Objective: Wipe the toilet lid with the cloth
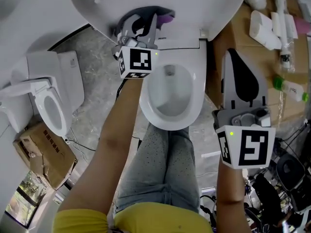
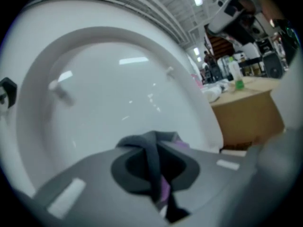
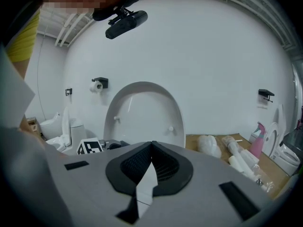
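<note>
A: Spotted the left tongs (image 1: 145,19) up at 12 o'clock in the head view, clamped on the dark grey and purple cloth (image 1: 164,16). Parked right at the low end of the raised toilet lid (image 1: 92,1), near the hinge. Can't tell if actually touching it.

B: Same from the left gripper view, with the cloth (image 2: 152,148) bunched between the jaws. Loads of bare white lid above it from 9 round to 2 o'clock, with the lid's rim curving down at 3.

A: Found the right tongs (image 1: 232,57) out at 3 o'clock, jaws together, nothing in them. Well clear of the bowl (image 1: 170,98) rim, over the edge of the cardboard surface (image 1: 243,33).

B: Yep, pinched fully together in the right gripper view too. Kinda cramped at the sides though: second toilet (image 1: 48,103) at 9 o'clock, cardboard box (image 1: 43,154) at 8, and bottles (image 1: 272,23) crowding the surface at 2.
</note>
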Motion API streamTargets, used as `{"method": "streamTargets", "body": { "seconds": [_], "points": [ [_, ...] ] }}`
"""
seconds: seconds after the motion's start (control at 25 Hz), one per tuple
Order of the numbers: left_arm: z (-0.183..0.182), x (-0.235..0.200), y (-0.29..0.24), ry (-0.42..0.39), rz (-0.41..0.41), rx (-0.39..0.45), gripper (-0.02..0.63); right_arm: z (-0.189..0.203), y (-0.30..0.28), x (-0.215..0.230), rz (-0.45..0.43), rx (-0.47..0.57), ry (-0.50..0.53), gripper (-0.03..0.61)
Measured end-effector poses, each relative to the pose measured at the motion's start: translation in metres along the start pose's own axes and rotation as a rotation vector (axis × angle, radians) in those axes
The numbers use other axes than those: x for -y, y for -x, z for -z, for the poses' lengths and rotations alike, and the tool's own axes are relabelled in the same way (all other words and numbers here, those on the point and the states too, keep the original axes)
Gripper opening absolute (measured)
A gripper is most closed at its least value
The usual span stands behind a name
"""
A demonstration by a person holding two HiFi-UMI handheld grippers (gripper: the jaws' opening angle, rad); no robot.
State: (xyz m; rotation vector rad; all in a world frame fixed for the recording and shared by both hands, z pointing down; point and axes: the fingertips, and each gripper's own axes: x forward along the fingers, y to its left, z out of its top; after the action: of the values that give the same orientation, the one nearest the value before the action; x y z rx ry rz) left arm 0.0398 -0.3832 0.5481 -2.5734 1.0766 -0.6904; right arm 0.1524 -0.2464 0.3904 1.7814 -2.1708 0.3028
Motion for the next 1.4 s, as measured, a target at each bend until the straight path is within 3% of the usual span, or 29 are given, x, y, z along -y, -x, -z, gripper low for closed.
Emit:
{"method": "streamTargets", "body": {
  "seconds": [0.16, 0.28, 0.6, 0.92, 1.24, 1.4],
  "points": [
    [0.05, -0.024, 0.02, 0.067, -0.085, -0.108, 0.02, 0.007, 0.002, -0.002, -0.004, -0.013, 0.001, 0.015],
    [0.058, -0.015, 0.014, 0.104, -0.099, -0.128, 0.02, 0.016, 0.004, 0.004, 0.006, -0.028, 0.0, 0.015],
    [0.044, 0.08, -0.045, 0.064, 0.132, -0.135, 0.018, 0.028, 0.014, 0.018, 0.053, -0.056, -0.002, 0.015],
    [0.021, 0.134, -0.078, 0.131, 0.273, -0.154, 0.018, 0.035, 0.024, 0.031, 0.1, -0.074, -0.005, 0.015],
    [0.009, 0.124, -0.056, 0.297, 0.28, -0.161, 0.018, 0.042, 0.023, 0.02, 0.066, -0.089, -0.025, 0.015],
    [0.004, 0.11, -0.032, 0.329, 0.241, -0.145, 0.018, 0.043, 0.021, 0.008, 0.03, -0.088, -0.025, 0.015]
  ]
}}
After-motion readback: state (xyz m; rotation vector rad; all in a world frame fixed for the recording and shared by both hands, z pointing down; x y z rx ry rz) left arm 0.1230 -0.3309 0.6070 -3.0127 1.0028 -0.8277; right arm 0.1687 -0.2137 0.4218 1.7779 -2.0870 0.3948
